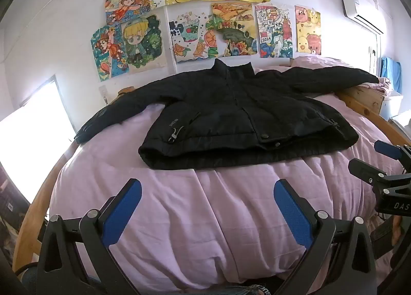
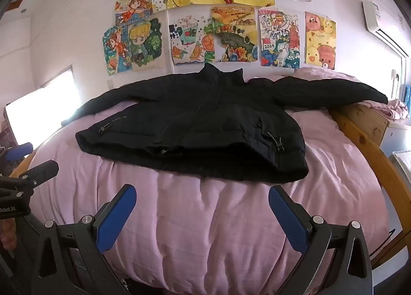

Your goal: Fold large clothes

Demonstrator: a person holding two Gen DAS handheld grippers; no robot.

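Pink bedcover [image 1: 205, 205], black jacket [image 1: 231, 115] spread flat (sleeves out) ahead of left gripper [image 1: 208, 184] and right gripper [image 2: 203, 189], both fully open, empty.

Matt black padded jacket [image 1: 231, 112], creased pink cotton bedcover [image 1: 205, 205], wooden bedframe [image 1: 364, 99]

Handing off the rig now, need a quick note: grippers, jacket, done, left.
Left gripper: open, empty, above the pink bedding short of the hem.
Right gripper: open, empty, same pose beside it.
Jacket: black, front up, spread flat on the bed, collar toward the wall, both sleeves stretched out sideways, the one on the right of the view reaching the wooden bed frame.
Done: laid out only; no fold yet.
Left: fold the sleeves in, then the body.
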